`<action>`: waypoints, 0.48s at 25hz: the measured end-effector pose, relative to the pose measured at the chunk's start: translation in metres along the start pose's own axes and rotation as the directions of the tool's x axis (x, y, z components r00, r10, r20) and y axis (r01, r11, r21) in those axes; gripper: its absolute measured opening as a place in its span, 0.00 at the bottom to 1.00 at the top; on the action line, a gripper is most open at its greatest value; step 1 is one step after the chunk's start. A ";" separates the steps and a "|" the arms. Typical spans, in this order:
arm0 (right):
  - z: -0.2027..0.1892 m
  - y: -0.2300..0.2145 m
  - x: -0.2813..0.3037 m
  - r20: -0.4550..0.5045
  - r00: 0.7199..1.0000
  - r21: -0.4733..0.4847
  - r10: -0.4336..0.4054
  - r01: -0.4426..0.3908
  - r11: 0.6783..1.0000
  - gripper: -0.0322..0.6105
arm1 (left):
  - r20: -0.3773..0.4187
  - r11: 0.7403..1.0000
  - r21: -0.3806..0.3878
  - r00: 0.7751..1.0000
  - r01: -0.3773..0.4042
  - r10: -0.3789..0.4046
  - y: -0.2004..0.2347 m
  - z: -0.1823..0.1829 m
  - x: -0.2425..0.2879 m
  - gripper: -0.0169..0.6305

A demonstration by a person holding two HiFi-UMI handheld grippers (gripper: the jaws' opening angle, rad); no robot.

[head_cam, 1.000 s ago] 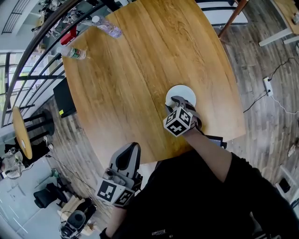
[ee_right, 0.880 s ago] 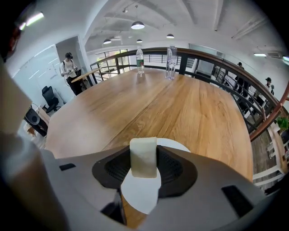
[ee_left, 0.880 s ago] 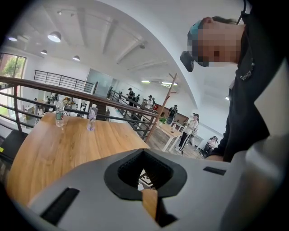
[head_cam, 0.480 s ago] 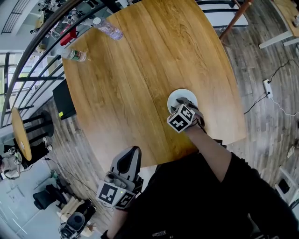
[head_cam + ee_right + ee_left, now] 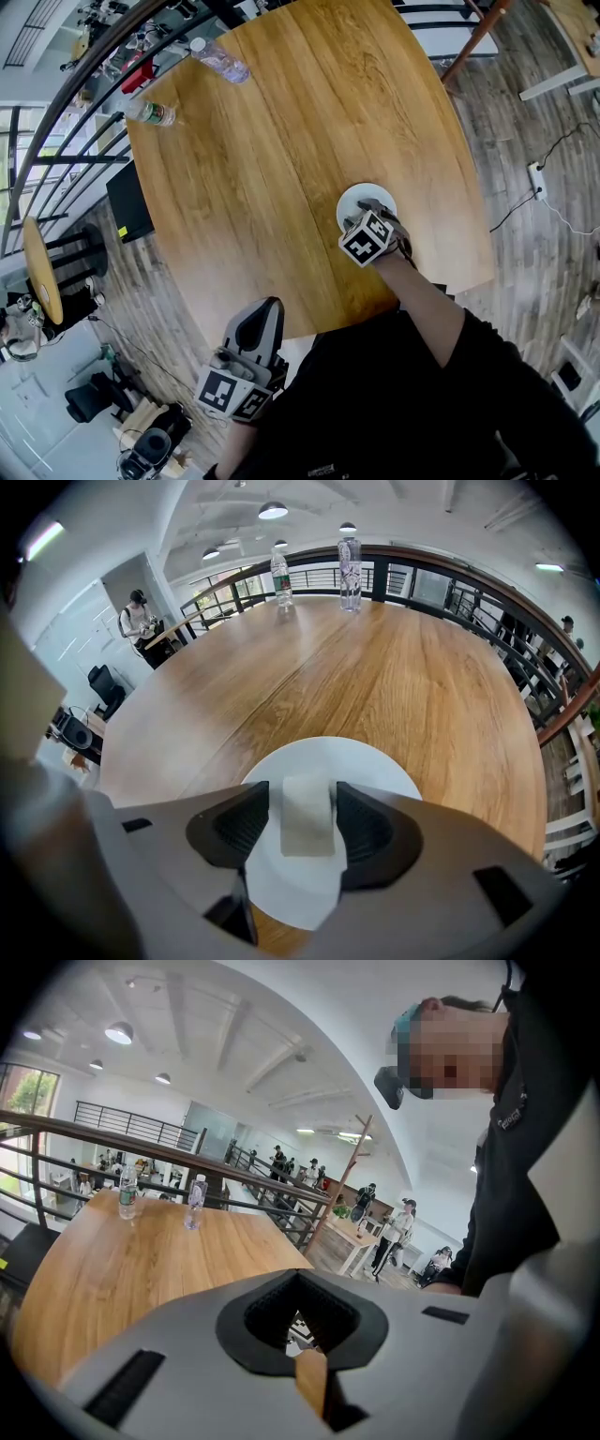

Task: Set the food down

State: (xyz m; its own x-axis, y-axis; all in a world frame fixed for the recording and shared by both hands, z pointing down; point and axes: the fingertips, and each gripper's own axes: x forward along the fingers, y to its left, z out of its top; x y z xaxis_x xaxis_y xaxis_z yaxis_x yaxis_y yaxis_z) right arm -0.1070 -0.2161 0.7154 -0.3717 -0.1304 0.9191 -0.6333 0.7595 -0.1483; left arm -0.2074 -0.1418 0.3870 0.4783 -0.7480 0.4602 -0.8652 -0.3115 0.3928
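STEP: letting go | right gripper: fingers just eased apart, pale food slab loose between them on white plate, lower centre of frame, on counter | left gripper: fingers closed, empty | NEXT: probably lift straight up without nudging the food

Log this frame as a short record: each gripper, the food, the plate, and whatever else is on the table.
right gripper: over the plate, pointing steeply down; jaws have just been opening, food between them with a gap on one side
left gripper: off the table's near edge, jaws together, nothing held
food: pale flat piece, appears to rest on the plate
plate: white, round, near the table's near edge
table: round, wooden
bottles: two, plastic, standing at the far edge
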 end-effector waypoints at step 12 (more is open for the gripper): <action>0.015 0.004 -0.019 0.059 0.998 0.010 -0.003 0.003 1.000 0.49 | 0.021 1.000 0.011 1.000 0.014 -0.014 -0.005 0.002 -0.007 0.03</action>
State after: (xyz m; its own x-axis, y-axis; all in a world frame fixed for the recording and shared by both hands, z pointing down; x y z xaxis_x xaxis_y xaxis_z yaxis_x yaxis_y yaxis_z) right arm -0.1122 -0.2203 0.6918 -0.4089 -0.1702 0.8966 -0.6408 0.7530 -0.1494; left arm -0.2065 -0.1364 0.3803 0.4869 -0.7557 0.4379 -0.8602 -0.3279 0.3906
